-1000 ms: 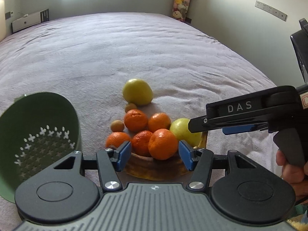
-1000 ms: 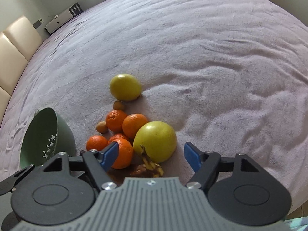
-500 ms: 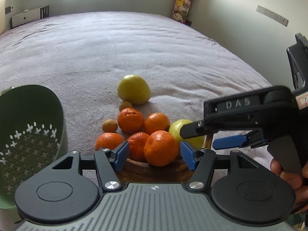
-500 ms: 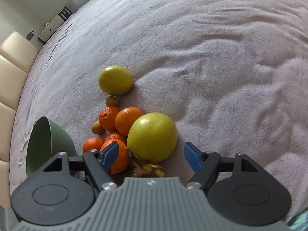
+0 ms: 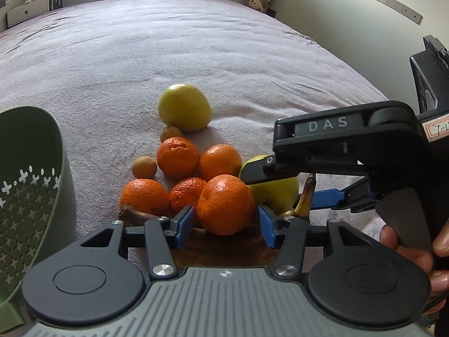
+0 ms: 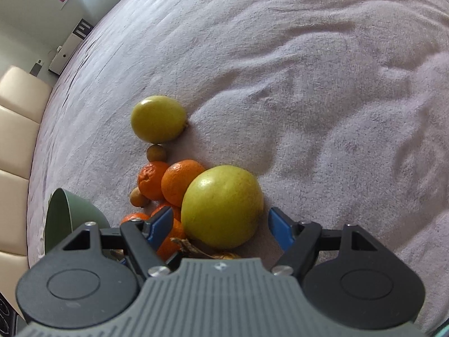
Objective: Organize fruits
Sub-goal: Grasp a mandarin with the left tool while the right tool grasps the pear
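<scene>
A pile of fruit lies on a purple-grey blanket. My left gripper is open, its blue pads on either side of the nearest orange, with small gaps. Several more oranges lie behind it. My right gripper is open around a large yellow-green fruit, not touching it; this fruit also shows in the left wrist view. A second yellow-green fruit lies farther back. Two small brown fruits and an overripe banana lie among them.
A green perforated colander lies tipped at the left of the pile; it also shows in the right wrist view. A cream padded headboard stands at far left. A wall runs behind the blanket at right.
Both grippers have moved closer to the pile. The left jaws now straddle the nearest orange, and the right jaws now straddle the large yellow-green fruit. No fruit has moved.
</scene>
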Demonstrator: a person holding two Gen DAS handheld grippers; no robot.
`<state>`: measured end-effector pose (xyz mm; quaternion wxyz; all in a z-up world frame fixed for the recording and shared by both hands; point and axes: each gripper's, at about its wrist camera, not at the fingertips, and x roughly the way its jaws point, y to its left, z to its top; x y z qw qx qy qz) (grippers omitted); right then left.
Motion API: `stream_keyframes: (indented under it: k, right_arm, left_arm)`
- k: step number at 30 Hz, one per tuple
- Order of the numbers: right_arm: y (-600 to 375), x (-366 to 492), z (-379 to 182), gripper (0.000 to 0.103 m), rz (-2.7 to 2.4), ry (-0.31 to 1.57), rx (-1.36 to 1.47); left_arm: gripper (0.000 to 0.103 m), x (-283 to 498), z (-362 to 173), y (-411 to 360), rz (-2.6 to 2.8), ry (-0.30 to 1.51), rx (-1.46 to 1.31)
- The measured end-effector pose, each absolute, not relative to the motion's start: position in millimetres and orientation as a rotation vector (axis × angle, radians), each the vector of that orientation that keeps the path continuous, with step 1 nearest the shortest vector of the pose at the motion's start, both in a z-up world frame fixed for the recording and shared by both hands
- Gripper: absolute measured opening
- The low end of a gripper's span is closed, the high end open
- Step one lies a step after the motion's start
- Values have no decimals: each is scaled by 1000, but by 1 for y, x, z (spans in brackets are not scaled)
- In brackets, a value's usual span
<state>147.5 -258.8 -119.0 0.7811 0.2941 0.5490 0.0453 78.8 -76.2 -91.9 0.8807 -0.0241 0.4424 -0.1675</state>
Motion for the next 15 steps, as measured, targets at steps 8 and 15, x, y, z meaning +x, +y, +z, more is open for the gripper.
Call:
stream_keyframes:
  k: [8, 15]
  right_arm:
    - [-261, 151, -129, 68, 82, 1191, 677]
    - [-261, 150, -128, 64, 89, 1182, 680]
  left_arm:
    - [53, 83, -96, -78, -352, 929, -55]
    - [50, 82, -95, -79, -349, 928, -47]
